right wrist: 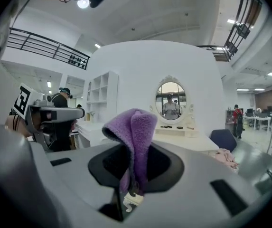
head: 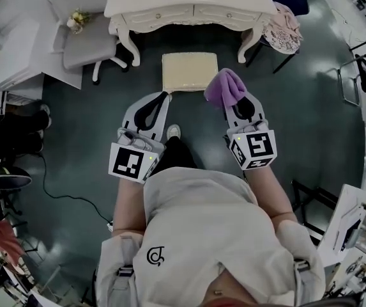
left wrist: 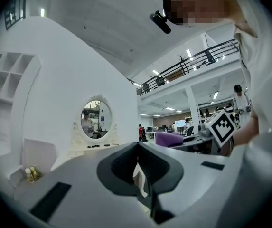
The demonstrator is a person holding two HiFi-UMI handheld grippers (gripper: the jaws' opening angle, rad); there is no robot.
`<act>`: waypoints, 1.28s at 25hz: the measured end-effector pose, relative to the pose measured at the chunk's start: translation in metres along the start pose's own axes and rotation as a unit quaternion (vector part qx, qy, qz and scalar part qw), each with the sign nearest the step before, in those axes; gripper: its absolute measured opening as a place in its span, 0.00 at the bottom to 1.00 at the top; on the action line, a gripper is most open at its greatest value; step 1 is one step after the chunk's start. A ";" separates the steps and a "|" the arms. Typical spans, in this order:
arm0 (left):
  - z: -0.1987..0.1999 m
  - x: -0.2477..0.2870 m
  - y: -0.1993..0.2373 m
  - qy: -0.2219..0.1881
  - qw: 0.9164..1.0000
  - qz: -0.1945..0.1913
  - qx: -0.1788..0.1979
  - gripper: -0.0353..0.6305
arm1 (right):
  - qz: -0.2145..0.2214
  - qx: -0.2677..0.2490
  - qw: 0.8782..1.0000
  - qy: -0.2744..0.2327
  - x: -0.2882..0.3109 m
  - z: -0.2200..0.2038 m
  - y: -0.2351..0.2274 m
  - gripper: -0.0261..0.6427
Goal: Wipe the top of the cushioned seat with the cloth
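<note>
A grey chair stood on the dark floor off the left end of the white counter. My left gripper had its jaws together with nothing between them, pointing toward the near left corner of the cushioned seat. The cream seat sat on the floor just in front of the counter's near edge, between its two front legs. My right gripper was clamped on the purple cloth, which bunched up past the jaw tips. From the head view the cloth overlapped the seat's near right corner; I could not tell whether it touched. An oval mirror showed beyond the cloth. Pink fabric lay off the counter's right end.
</note>
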State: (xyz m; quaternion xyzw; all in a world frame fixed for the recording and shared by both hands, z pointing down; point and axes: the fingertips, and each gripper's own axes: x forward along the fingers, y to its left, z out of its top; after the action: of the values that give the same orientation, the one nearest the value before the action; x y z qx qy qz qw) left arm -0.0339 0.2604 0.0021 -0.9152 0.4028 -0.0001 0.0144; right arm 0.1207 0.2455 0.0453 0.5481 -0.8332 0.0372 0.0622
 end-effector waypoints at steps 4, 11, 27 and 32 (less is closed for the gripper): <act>0.004 0.036 0.074 -0.002 1.000 -0.019 -0.010 0.07 | -0.012 0.011 1.000 0.015 0.080 0.008 0.002 0.15; -0.013 0.076 0.171 -0.001 0.999 -0.029 -0.027 0.07 | -0.018 0.014 0.998 0.054 0.181 0.000 0.006 0.15; -0.192 0.140 0.244 0.057 0.989 0.005 -0.135 0.07 | 0.066 0.047 0.988 0.133 0.334 -0.170 -0.009 0.15; -0.274 0.161 0.242 0.090 0.985 -0.005 -0.149 0.07 | 0.064 0.059 0.980 0.178 0.367 -0.260 -0.022 0.15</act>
State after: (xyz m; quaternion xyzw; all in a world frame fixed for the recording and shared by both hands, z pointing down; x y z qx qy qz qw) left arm -0.1066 -0.0288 0.2678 -0.9052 0.3938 -0.0222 -0.1585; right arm 0.0139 -0.0633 0.3559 0.4808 -0.8387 0.1869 0.1744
